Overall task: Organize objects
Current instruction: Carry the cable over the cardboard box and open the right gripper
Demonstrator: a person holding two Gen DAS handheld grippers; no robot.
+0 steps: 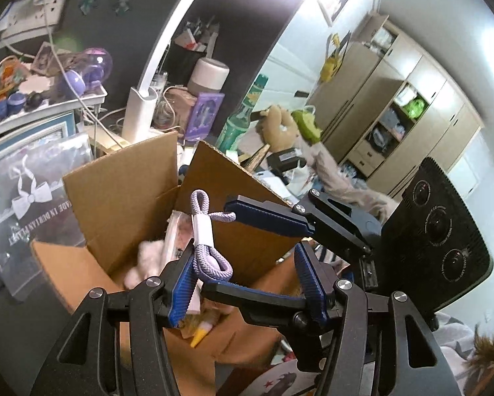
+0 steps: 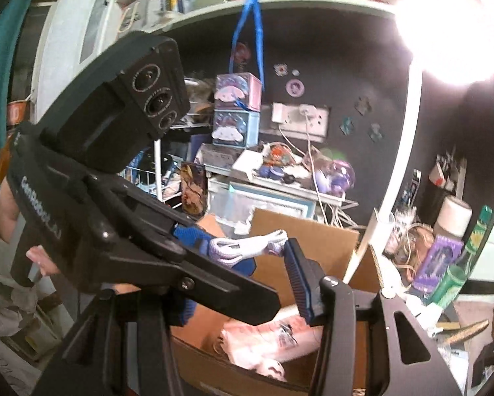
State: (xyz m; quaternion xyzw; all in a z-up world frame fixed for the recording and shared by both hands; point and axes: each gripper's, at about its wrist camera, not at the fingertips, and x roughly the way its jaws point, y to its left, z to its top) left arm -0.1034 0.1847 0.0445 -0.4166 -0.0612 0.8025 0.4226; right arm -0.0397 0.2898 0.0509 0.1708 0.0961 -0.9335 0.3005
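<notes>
A coiled lilac braided cable (image 1: 204, 236) with a white band hangs over an open cardboard box (image 1: 121, 198). In the left wrist view my left gripper (image 1: 247, 274) stands wide open, with the cable resting against its left finger (image 1: 184, 283). My right gripper (image 1: 219, 250) comes in from the right, its two fingers apart, the upper tip touching the cable's loop. In the right wrist view the cable (image 2: 247, 247) spans between the left gripper's blue pad (image 2: 197, 237) and my right finger (image 2: 298, 274). The box (image 2: 313, 247) holds pink plush things (image 2: 266, 340).
A cluttered desk lies behind the box: a white lamp (image 1: 138, 112), a purple box (image 1: 204, 115), a green bottle (image 1: 237, 122), a tray of trinkets (image 1: 49, 99), a clear ribbon bag (image 1: 25, 198). Stacked pastel boxes (image 2: 237, 109) and shelves stand beyond. Wardrobes (image 1: 395, 115) are far right.
</notes>
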